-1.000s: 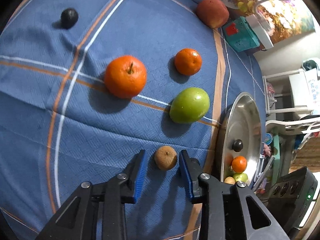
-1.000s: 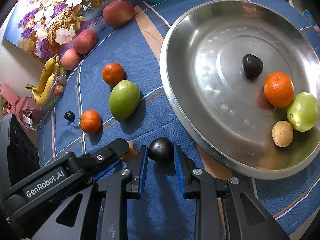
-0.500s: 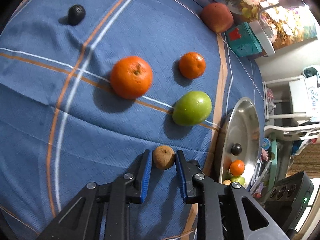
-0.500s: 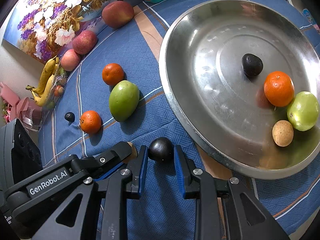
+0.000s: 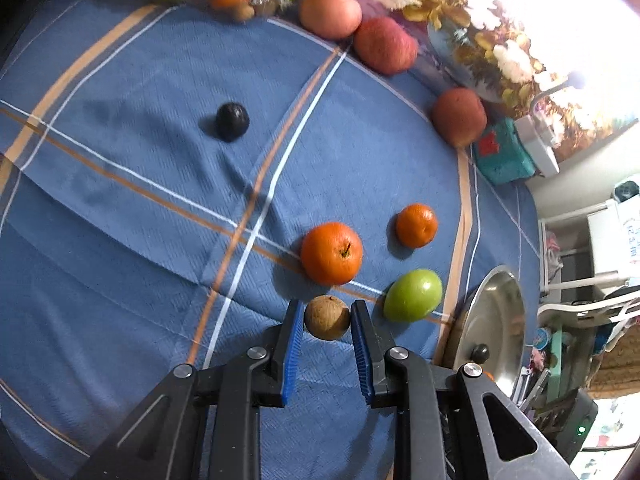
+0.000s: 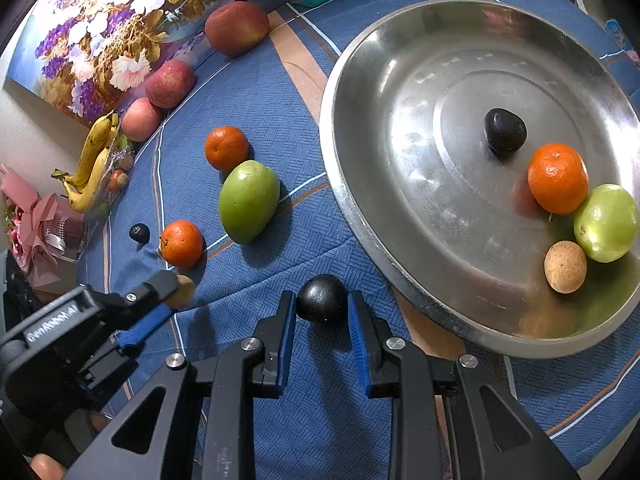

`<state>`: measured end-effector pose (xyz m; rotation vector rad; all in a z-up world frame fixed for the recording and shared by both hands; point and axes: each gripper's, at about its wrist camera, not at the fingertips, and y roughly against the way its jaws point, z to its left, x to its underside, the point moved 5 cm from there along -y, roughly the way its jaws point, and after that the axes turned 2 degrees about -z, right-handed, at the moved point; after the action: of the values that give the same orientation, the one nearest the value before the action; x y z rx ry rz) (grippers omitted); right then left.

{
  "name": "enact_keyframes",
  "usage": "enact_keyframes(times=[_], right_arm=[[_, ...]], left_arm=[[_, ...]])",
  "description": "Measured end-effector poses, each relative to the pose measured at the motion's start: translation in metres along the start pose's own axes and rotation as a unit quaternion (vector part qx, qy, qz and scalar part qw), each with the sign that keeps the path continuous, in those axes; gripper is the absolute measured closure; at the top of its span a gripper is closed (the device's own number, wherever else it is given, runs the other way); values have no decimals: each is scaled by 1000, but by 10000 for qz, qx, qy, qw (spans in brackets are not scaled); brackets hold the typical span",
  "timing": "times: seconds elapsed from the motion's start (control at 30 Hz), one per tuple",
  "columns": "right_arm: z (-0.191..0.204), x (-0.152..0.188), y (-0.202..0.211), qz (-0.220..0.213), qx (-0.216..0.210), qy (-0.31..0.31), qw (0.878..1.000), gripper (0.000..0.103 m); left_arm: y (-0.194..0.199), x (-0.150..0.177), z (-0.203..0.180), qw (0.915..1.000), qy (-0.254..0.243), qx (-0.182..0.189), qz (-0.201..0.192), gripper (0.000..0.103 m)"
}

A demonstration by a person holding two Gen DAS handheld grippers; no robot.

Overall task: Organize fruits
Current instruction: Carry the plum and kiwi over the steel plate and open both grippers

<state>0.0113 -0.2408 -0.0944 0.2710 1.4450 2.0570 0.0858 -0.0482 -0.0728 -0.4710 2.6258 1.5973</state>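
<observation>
While the left gripper (image 5: 327, 317) clamps the small brown fruit (image 5: 327, 317) above the blue cloth (image 5: 120, 240), the right gripper (image 6: 322, 300) clamps the dark round fruit (image 6: 322, 299) just beside the steel tray (image 6: 360, 216). Beyond them lie the green mango (image 6: 248, 200) and two oranges.

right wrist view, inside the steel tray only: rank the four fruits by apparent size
Within the round steel tray:
1. Round green fruit and round orange tangerine: alike in size, and the green one is cut by the frame edge, so no ranking between them.
2. Tan speckled round fruit and dark, almost black fruit: look alike.
</observation>
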Motion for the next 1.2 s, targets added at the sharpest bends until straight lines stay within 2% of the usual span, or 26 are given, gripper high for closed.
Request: enact_keyframes(times=[0.53, 0.73, 0.83, 0.97, 1.03, 1.13, 1.2], right_arm=[[18, 0, 12, -109, -205, 247, 9994, 76], [18, -10, 33, -445, -329, 214, 9982, 76], [5, -19, 48, -742, -282, -17, 9968, 76], [-18, -33, 69, -1244, 236, -215, 9917, 76], [-33, -37, 76, -1361, 247, -505, 9891, 76], [-55, -41, 84, -1509, 574, -731, 9842, 76], [-63, -43, 86, -1539, 648, -856, 9822, 76]], left_arm=[[12, -1, -23, 9995, -210, 147, -192, 77], [15, 5, -45, 9978, -587, 191, -253, 77], [14, 16, -67, 9949, -931, 316, -213, 77], [5, 37, -97, 9883, -1437, 503, -74, 77], [-1, 47, -110, 9842, -1671, 580, -15, 77], [-9, 62, -128, 9763, -2054, 689, 14, 77], [-15, 73, -137, 9706, -2303, 697, 12, 77]])
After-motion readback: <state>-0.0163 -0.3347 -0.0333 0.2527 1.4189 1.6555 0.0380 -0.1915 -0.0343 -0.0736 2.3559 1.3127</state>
